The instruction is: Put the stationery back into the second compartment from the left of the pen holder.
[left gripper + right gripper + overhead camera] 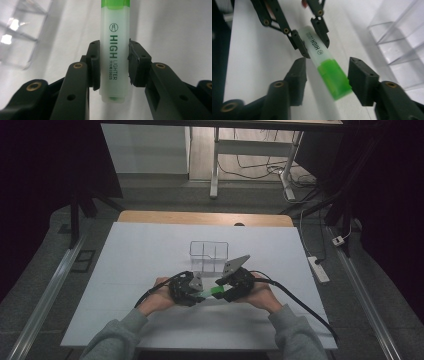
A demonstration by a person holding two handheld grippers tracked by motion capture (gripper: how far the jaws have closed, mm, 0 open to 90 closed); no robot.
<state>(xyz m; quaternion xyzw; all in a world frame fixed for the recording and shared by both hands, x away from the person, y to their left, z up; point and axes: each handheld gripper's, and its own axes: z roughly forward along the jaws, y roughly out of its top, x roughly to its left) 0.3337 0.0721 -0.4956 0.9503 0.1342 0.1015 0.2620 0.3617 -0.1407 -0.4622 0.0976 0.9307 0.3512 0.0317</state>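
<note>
A highlighter [115,57] with a translucent white body and a green cap hangs just above the white table. My left gripper [113,65] is shut on its body, the pads pressing both sides beside the printed "HIGH LIGHTER". In the right gripper view the green cap [334,77] lies between the jaws of my right gripper [329,77], which stands open; there is a gap on the left side, and the right pad is close to or touching the cap. In the high view the left gripper [199,295] and right gripper [221,292] face each other with the highlighter [210,293] between them.
A clear plastic organizer [209,254] with several compartments stands just behind the grippers at the table's middle; it also appears as the clear organizer [398,42] to the right. The white table top [140,270] extends to either side. Black cables trail off both grippers.
</note>
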